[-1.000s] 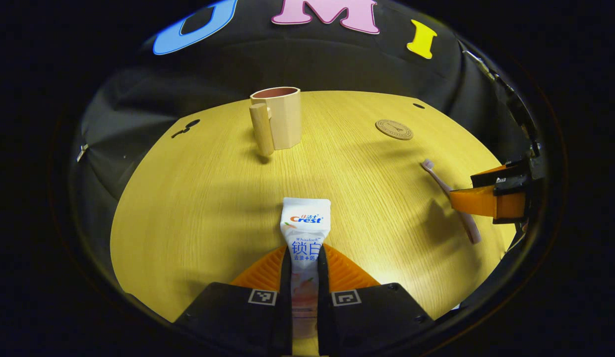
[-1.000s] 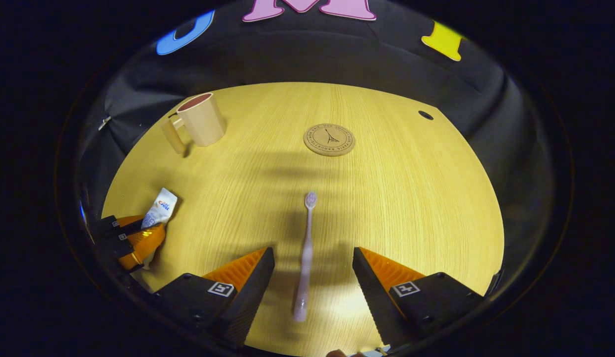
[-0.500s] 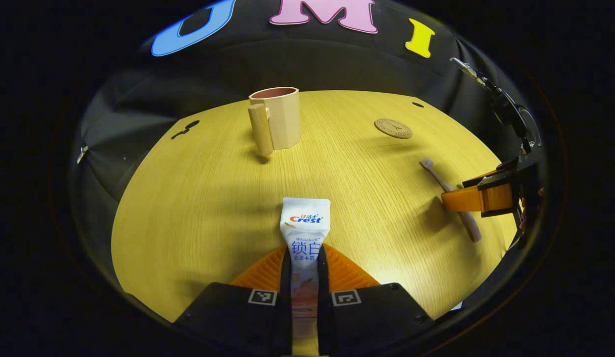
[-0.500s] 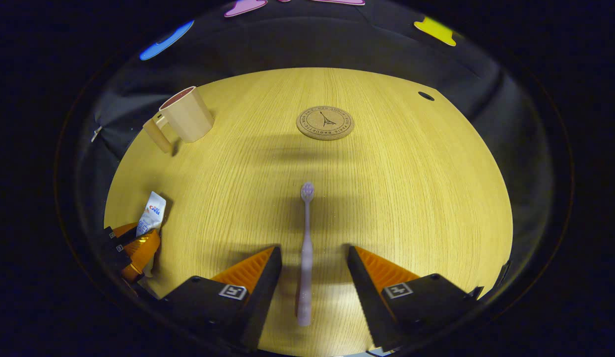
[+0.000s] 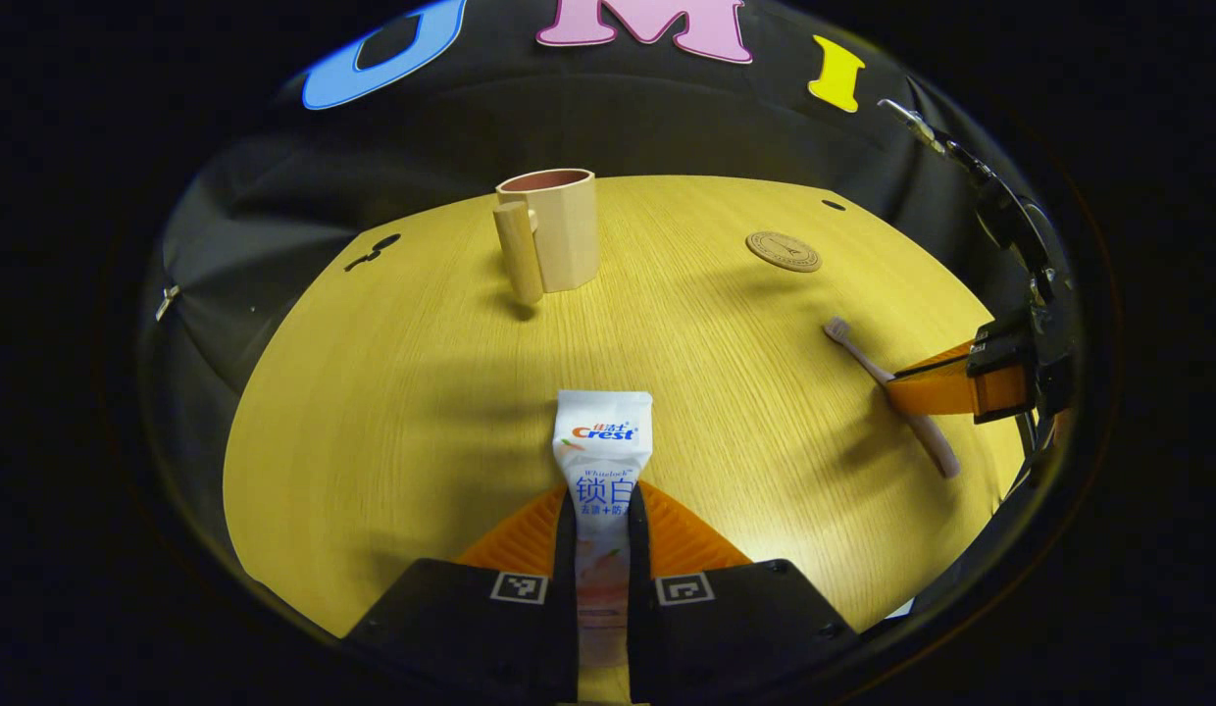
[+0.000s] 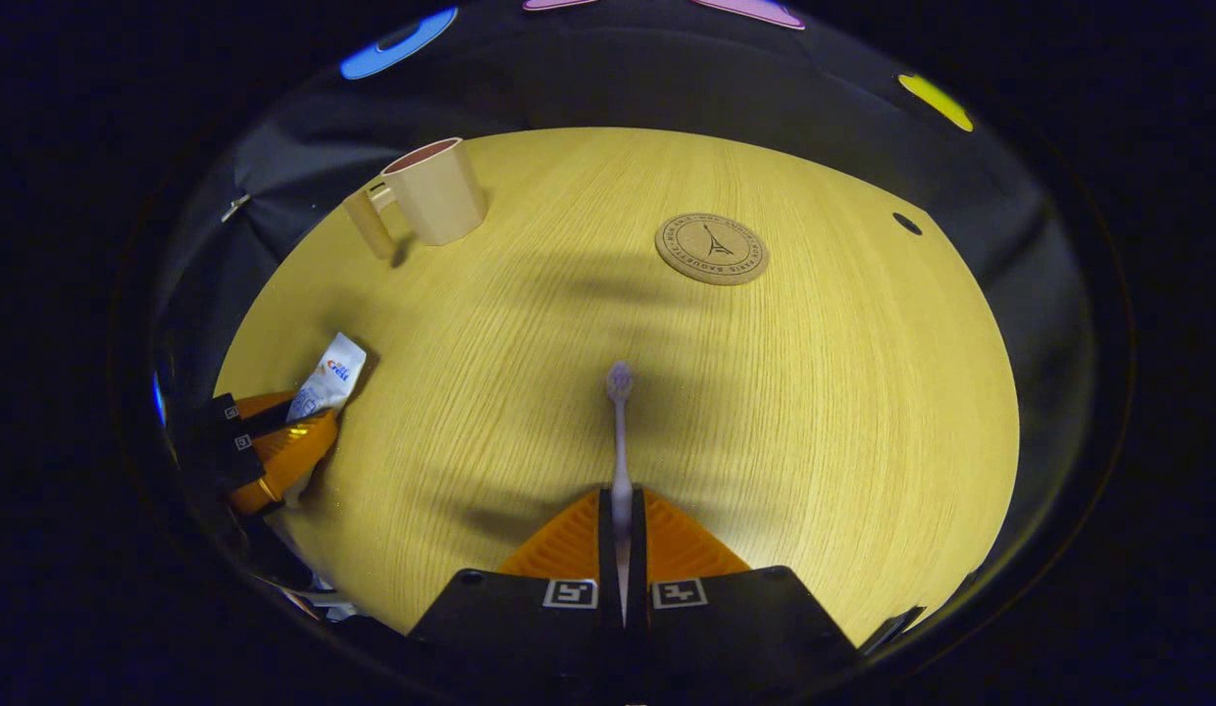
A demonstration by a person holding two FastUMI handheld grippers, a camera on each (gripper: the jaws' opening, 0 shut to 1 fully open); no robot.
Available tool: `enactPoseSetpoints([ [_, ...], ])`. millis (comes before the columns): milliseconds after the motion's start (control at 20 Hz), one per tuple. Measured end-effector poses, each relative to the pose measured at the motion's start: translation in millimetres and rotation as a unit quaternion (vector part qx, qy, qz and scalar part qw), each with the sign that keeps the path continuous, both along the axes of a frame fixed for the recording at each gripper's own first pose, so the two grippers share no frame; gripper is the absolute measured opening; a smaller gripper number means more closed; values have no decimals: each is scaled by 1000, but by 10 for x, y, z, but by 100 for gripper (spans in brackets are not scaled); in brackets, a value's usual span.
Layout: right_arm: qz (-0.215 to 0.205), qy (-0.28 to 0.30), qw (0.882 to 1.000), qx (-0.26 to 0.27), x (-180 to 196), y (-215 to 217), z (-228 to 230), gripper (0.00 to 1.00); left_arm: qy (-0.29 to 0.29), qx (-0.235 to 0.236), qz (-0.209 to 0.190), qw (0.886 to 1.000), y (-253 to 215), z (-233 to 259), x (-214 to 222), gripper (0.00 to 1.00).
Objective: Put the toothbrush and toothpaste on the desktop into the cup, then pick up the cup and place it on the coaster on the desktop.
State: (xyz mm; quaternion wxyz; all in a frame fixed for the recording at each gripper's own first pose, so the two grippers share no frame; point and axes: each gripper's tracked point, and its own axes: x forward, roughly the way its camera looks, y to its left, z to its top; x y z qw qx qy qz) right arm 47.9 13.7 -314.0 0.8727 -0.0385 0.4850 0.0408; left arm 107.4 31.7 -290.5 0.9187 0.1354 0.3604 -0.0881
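My left gripper (image 5: 602,510) is shut on the white toothpaste tube (image 5: 602,446), whose flat end points forward over the yellow wooden desktop (image 5: 422,392). My right gripper (image 6: 622,510) is shut on the handle of the pale pink toothbrush (image 6: 620,412), its head pointing forward. The beige cup (image 5: 551,235) with a wooden handle stands upright at the far side, seen also at the far left in the right gripper view (image 6: 433,191). The round cork coaster (image 6: 711,248) lies beyond the toothbrush. In the left gripper view the toothbrush (image 5: 887,387) and right gripper (image 5: 937,387) show at the right.
A small round hole (image 6: 906,224) sits in the desktop's far right corner. A dark keyhole-shaped cutout (image 5: 370,251) lies at the far left of the desktop. Black cloth walls close off the back and sides.
My right gripper has shut on the toothbrush handle; its fingers were wide apart before. The left gripper has kept still, holding the toothpaste.
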Motion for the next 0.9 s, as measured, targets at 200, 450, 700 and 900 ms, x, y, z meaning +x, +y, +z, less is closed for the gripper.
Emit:
enactPoseSetpoints([
  [200,-7,2,1000,10,-14,-54,14,5,-1,-1,6,1000,-4,4,1,26],
  [450,4,3,999,46,-138,-43,56,5,-13,-15,16,1000,5,26,-22,25],
  [700,16,-17,998,62,-189,-145,145,5,-22,-23,32,999,14,49,-7,23],
  [900,17,-43,996,80,-123,-215,337,5,-63,-70,72,993,10,315,57,22],
])
